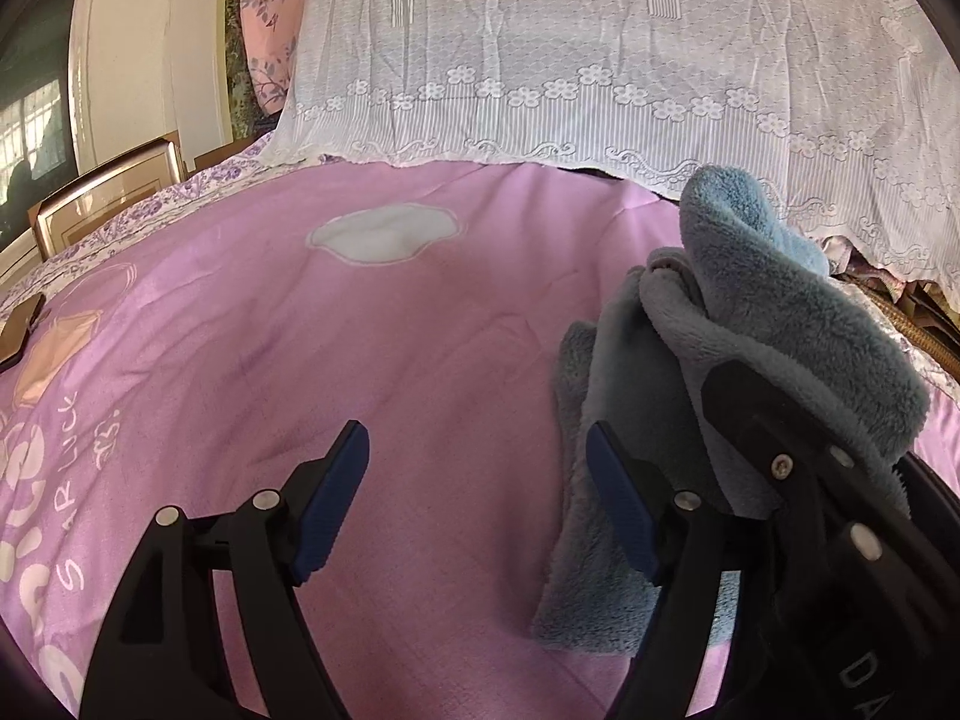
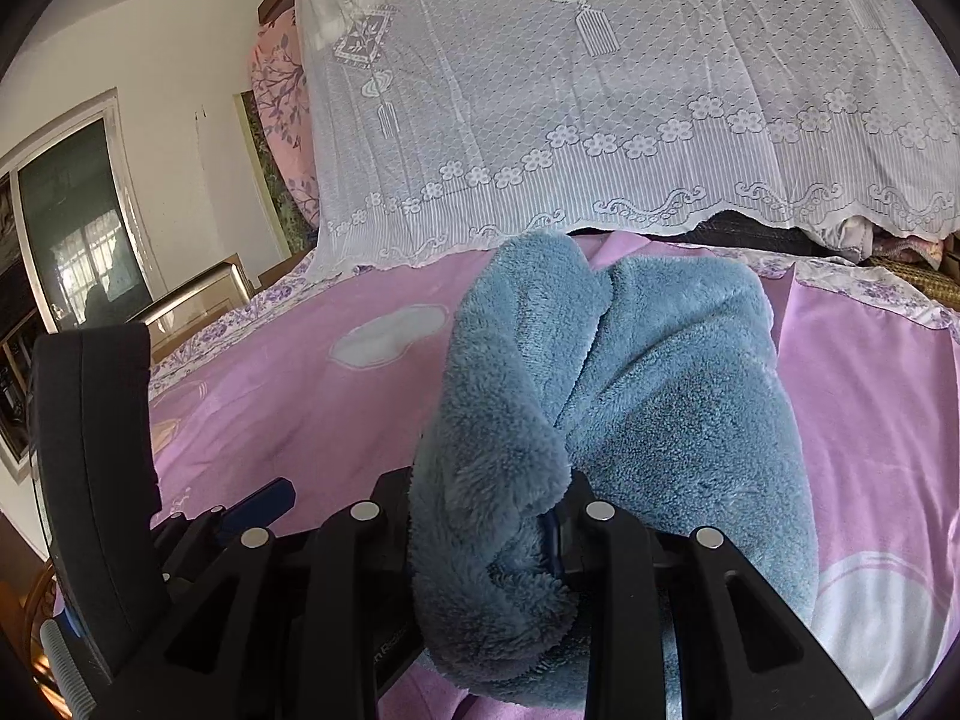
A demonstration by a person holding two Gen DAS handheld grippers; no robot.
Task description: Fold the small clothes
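A fluffy blue-grey garment [image 1: 774, 312] hangs bunched above the pink bedspread [image 1: 420, 330]. My left gripper [image 1: 477, 498] is open and empty, low over the bedspread, just left of the garment's hanging lower part. The right gripper's black body [image 1: 780, 450] shows at the right, under the garment. In the right wrist view my right gripper [image 2: 543, 531] is shut on the garment [image 2: 630, 372], which drapes over and hides the pads. The left gripper's body [image 2: 96, 468] stands at the left.
A white lace cover [image 1: 600, 60] drapes over a pile at the far side of the bed. A wooden headboard or chair [image 1: 102, 192] and a window [image 2: 72, 228] are at the left. A dark flat object [image 1: 21, 330] lies at the bed's left edge.
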